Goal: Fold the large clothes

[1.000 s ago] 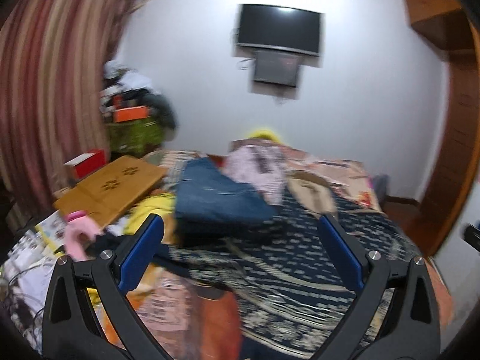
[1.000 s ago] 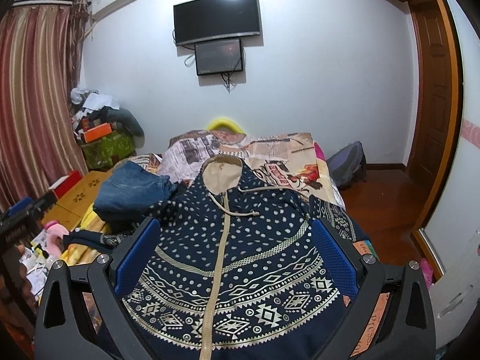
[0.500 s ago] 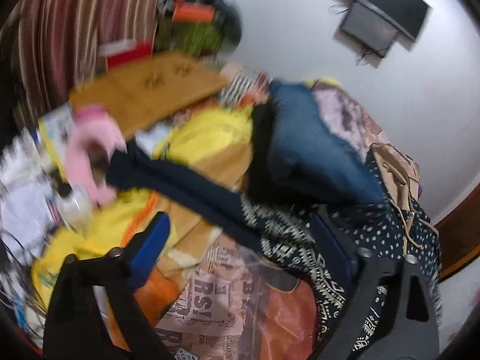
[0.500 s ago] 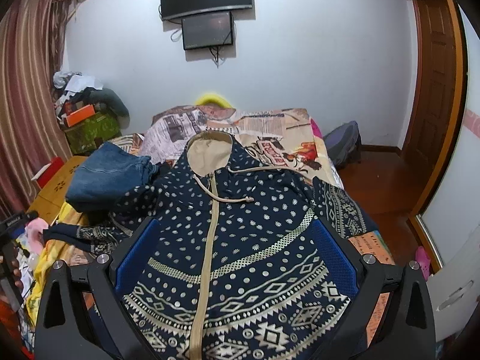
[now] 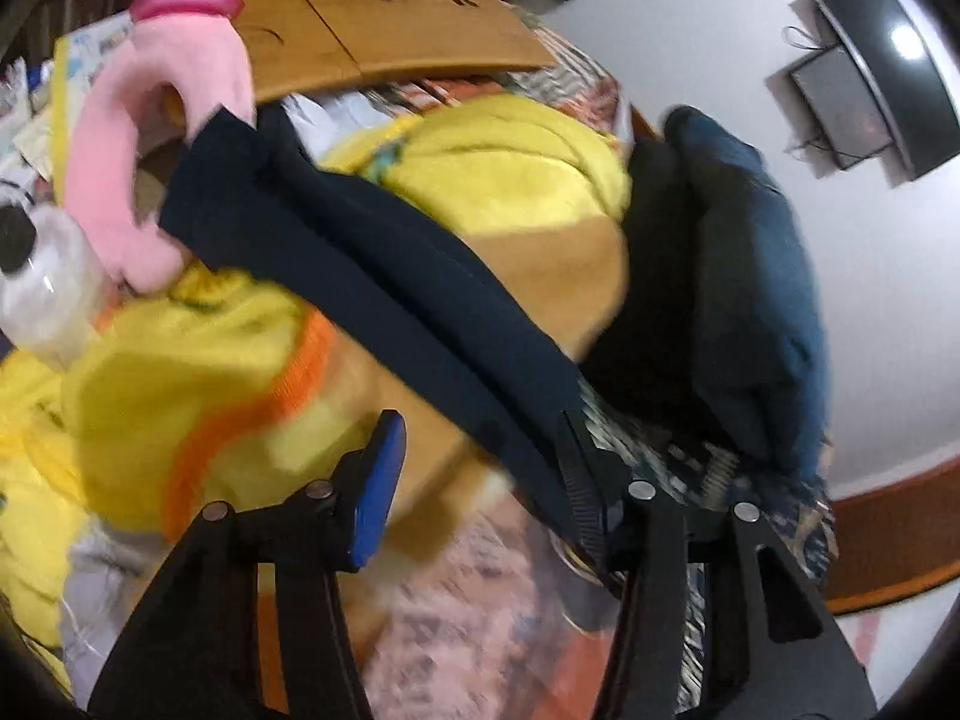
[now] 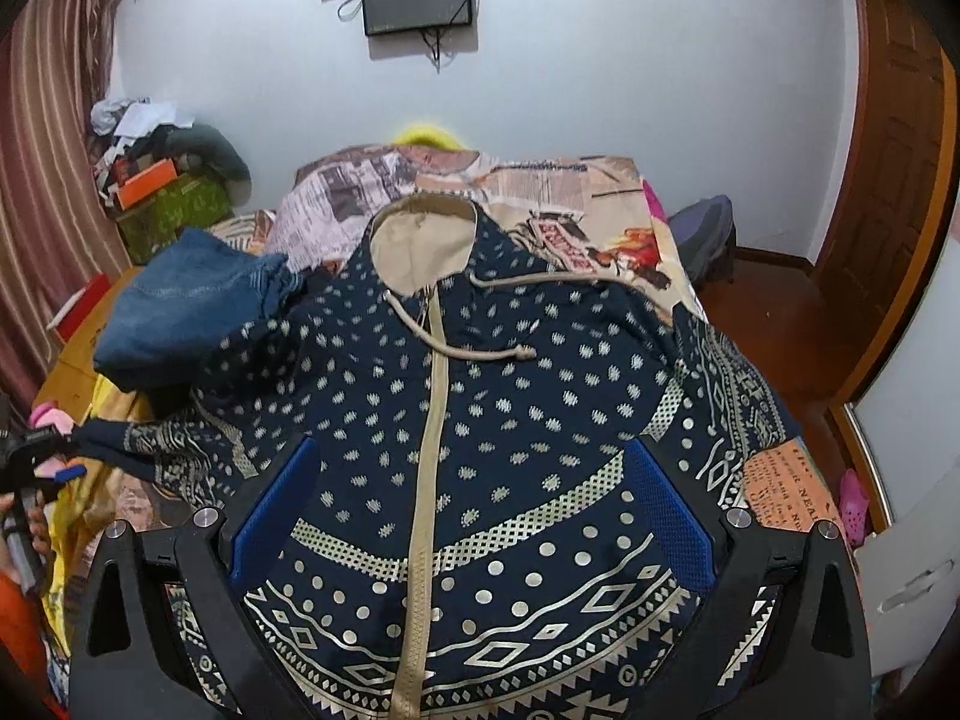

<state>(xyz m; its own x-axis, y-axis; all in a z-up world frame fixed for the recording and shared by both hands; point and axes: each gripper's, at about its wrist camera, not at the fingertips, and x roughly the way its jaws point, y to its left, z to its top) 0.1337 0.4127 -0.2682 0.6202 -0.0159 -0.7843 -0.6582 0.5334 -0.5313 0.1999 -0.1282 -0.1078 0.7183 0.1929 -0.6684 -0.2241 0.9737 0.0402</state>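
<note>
We have the navy patterned hoodie (image 6: 480, 420) flat and face-up on the bed (image 6: 600, 204), hood far, its left sleeve (image 5: 372, 282) trailing over the yellow clothes (image 5: 180, 372). Our left gripper (image 5: 480, 468) sits at that sleeve, jaws partly open with cloth between them but not clamped; our right gripper (image 6: 474, 522) hovers wide open and empty over the hem. We should pinch nearer the cuff, then fold the sleeve across the chest, clear of the folded jeans (image 6: 186, 306).

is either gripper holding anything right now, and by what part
Nothing is held: the left gripper is open around the hoodie's sleeve; the right gripper hovers open.
</note>
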